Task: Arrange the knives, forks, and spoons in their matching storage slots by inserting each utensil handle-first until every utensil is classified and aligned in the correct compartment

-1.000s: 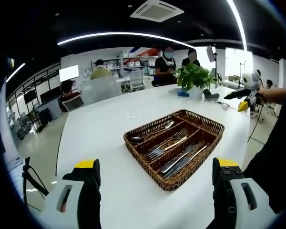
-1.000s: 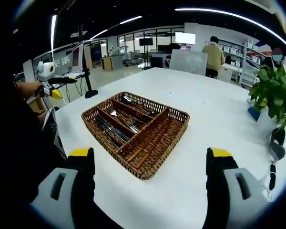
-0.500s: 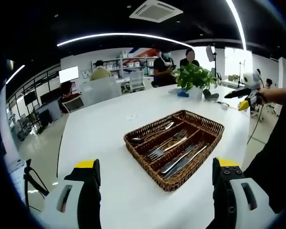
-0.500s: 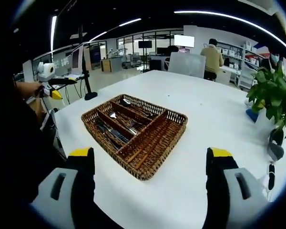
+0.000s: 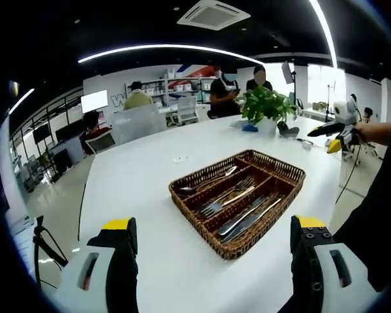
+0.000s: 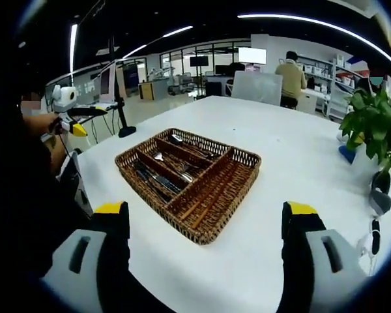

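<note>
The left gripper (image 5: 212, 244) and the right gripper (image 6: 205, 228) both hover spread and empty above the white worktop (image 5: 137, 176). The wicker tray (image 5: 283, 171) sits at frame centre in both views, with spoons (image 5: 205, 184), forks (image 5: 228, 197) and knives (image 5: 247, 218) in separate slots. A potted plant (image 5: 266, 107) stands behind it.
</note>
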Demonstrator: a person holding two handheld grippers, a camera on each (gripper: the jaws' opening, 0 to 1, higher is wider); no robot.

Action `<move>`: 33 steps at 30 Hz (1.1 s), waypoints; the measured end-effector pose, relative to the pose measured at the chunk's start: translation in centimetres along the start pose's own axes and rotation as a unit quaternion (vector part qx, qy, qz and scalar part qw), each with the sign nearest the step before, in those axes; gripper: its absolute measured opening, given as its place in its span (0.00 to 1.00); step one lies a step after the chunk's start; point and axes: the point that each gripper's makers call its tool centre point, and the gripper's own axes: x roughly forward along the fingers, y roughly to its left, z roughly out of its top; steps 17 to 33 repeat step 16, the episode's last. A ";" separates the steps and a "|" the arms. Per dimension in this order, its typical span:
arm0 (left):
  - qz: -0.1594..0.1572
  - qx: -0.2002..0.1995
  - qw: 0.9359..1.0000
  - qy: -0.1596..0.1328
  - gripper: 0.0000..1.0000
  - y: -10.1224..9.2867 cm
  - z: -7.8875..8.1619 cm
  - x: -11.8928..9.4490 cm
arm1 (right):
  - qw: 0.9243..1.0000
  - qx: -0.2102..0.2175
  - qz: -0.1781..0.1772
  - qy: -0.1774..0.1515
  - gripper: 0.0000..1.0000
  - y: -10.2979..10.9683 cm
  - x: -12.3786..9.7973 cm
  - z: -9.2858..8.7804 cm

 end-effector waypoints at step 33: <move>0.004 -0.001 1.000 0.005 0.99 0.1 -0.4 -0.4 | 1.000 0.006 0.001 0.000 1.00 0.4 -0.1 -0.3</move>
